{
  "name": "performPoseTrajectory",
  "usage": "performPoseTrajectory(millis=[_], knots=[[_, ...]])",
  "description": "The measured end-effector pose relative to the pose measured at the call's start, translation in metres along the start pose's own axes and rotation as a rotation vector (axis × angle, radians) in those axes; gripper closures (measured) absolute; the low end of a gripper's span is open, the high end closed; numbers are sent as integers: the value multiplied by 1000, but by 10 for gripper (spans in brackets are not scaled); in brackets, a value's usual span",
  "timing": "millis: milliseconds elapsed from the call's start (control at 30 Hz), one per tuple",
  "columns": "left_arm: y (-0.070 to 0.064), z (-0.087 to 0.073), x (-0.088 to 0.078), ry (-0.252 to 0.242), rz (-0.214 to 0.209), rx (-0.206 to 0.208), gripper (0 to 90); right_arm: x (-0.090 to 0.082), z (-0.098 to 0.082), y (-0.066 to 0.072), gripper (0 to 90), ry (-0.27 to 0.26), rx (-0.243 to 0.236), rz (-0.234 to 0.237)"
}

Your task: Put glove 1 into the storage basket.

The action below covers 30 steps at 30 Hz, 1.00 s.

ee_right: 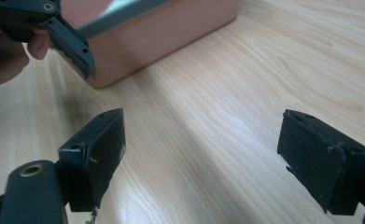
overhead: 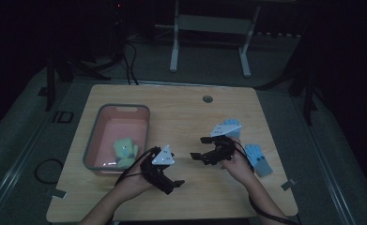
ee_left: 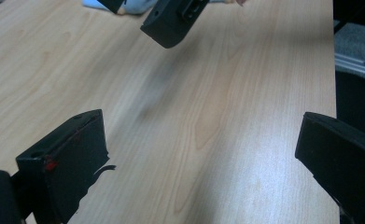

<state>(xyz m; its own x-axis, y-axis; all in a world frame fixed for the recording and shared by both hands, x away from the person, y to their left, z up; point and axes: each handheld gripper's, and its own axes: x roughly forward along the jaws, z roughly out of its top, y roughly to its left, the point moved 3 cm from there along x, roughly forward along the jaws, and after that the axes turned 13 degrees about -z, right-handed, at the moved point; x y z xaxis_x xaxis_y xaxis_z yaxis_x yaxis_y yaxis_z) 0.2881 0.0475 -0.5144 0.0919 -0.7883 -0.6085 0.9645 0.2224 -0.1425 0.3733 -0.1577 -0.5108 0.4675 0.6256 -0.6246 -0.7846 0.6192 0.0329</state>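
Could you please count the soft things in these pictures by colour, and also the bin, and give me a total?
Green glove, lying inside the bin: 1
Blue gloves, on the table at the right: 2
Pink bin with a grey rim: 1
Total: 4

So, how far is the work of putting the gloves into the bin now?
Looks done: one green glove lies in the pink bin. In hand: nothing; the left gripper and the right gripper are both open over bare table. Left: a blue glove beside the right hand, and another blue glove behind that gripper.
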Motion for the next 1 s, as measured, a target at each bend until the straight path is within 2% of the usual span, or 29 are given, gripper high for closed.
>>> performPoseTrajectory(millis=[33,67,133,233,333,400,467,600,700,767,800,833,867,967,1000], knots=[[-2,-4,8,-2,-25,-5,24,0,-3,-1,151,0,1,-1],[-2,-6,10,-2,-29,-4,24,-2,-11,-5,150,10,12,-10],[-2,-10,15,-5,-25,-6,24,-3,-17,-9,151,31,35,-18],[-2,-16,22,-10,-24,-14,24,-6,-25,-14,151,17,61,-20],[-2,-22,28,-23,-20,-22,24,-10,-31,-16,145,16,65,-35],[-1,-26,32,-43,-8,-32,24,-13,-35,-19,137,28,89,-13],[0,-30,36,-42,-5,-43,24,-16,-39,-21,136,26,107,-23],[-1,-35,43,-35,39,-21,24,-23,-46,-23,125,16,94,-48],[-1,-37,44,-51,82,-26,24,-27,-53,-26,134,28,84,-82],[-1,-38,44,-61,135,-24,24,-30,-56,-30,142,33,73,-124],[-1,-38,44,-61,135,-24,24,-30,-56,-30,142,33,73,-124],[-1,-39,42,-78,177,-35,24,-33,-58,-32,157,27,70,-140],[0,-39,41,-86,195,-49,24,-36,-60,-37,190,22,77,-178],[0,-41,41,-88,223,-72,24,-42,-64,-46,244,23,92,-240],[0,-41,41,-88,223,-72,25,-42,-64,-46,244,23,92,-240]])
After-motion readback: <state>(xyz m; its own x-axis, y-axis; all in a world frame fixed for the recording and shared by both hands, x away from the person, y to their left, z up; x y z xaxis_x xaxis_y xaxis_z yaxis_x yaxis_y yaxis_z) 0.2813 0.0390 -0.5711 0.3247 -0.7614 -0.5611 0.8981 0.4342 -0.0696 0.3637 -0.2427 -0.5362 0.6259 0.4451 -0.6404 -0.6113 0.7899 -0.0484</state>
